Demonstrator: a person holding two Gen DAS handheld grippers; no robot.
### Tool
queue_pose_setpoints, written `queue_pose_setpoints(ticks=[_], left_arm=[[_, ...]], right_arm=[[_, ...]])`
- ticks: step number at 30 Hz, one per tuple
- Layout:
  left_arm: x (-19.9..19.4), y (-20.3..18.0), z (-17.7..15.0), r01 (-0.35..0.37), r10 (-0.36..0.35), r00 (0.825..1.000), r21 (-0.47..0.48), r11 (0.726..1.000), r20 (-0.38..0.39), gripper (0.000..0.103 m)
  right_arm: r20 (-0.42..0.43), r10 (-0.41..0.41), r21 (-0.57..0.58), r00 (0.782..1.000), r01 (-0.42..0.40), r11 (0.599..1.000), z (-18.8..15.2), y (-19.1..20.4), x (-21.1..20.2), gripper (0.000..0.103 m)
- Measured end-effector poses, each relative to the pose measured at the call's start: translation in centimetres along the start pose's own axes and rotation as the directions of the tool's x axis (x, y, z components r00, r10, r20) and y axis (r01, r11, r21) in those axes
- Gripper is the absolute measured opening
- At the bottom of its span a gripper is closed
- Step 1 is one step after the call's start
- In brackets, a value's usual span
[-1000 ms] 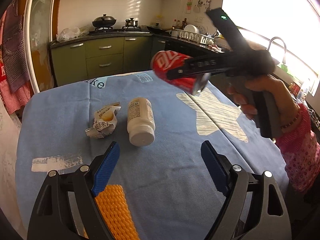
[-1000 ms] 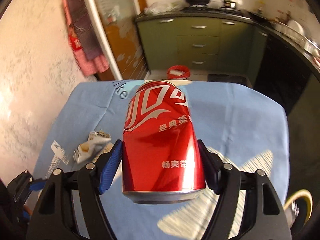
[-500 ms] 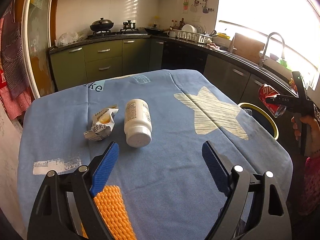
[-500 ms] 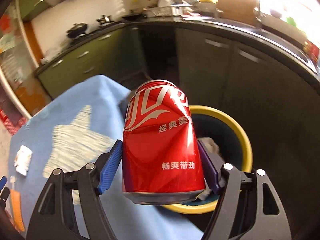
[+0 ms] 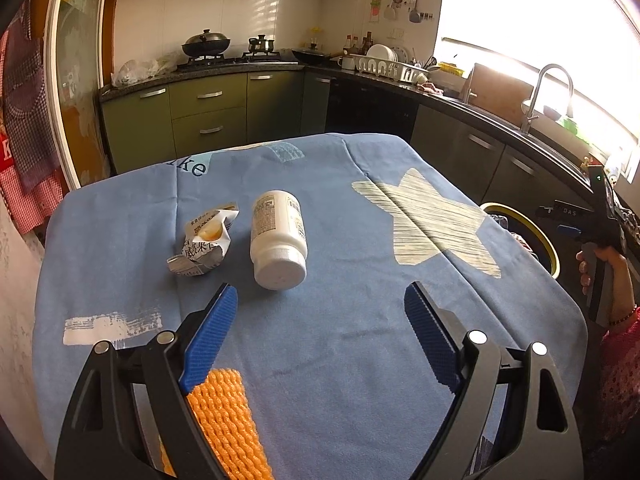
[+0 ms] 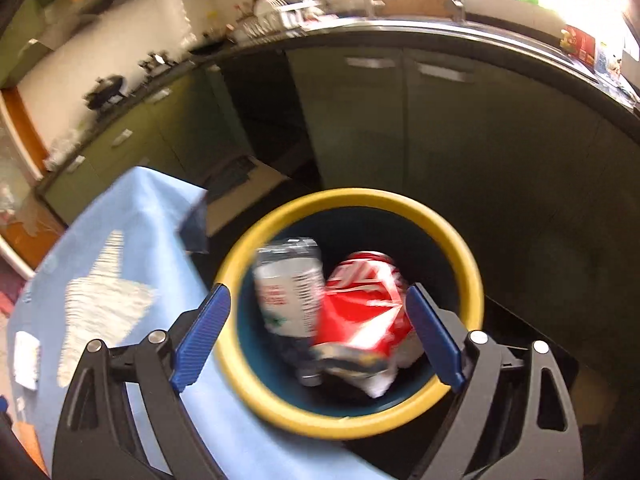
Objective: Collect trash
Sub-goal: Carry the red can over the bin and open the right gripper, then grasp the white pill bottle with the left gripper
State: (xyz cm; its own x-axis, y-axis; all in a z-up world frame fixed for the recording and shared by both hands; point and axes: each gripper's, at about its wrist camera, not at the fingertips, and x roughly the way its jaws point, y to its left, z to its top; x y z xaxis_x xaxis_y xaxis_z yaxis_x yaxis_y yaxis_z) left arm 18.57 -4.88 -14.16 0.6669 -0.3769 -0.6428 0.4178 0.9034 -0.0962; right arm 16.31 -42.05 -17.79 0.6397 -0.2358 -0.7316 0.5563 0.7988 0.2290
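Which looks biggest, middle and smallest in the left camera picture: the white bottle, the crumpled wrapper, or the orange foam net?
1. Orange foam net, though it lies nearest the camera and is partly hidden, so its true size is unsure.
2. White bottle.
3. Crumpled wrapper, a bit smaller than the bottle.

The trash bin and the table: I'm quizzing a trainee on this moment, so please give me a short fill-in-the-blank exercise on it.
1. The red can now lies inside the bin with the ____ rim.
2. The white bottle on the blue tablecloth lies on its ____.
3. The crumpled wrapper sits to the ____ of that bottle in the left wrist view.
4. Nothing is between the pads of the ____ gripper above the table.

Missing words: yellow; side; left; left
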Motion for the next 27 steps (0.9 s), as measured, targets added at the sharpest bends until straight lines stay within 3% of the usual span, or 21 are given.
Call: queue_pose_setpoints(ticks=[7, 13, 22, 27], left_arm=[[1.2, -0.3, 0.2, -0.032, 0.032, 0.999, -0.002, 0.999, -0.035, 0.085], [1.6, 0.0, 1.6, -0.046, 0.041, 0.996, -0.065, 0.997, -0.079, 0.085], [4.6, 0.5, 4.7, -0.064, 0.042, 0.986, -0.135, 0.989, -0.159, 0.084], [7.1, 0.8, 5.8, -0.093, 0.059, 0.976, -0.155, 0.984, -0.210, 0.075]], right_arm=[[0.068, 0.123, -0.108, 0.990, -0.116, 0.987, -1.4, 4.9, -2.0, 0.085], [0.183, 0.197, -0.162, 0.963, -0.168, 0.972, -1.2, 7.6, -2.8, 0.085], [0.322, 0.232, -0.170, 0.918, -0.185, 0.968, -1.3, 8.6, -3.9, 0.089], [0.366, 0.231, -0.194, 0.902, -0.169, 0.966, -1.6, 8.8, -4.9, 0.091]])
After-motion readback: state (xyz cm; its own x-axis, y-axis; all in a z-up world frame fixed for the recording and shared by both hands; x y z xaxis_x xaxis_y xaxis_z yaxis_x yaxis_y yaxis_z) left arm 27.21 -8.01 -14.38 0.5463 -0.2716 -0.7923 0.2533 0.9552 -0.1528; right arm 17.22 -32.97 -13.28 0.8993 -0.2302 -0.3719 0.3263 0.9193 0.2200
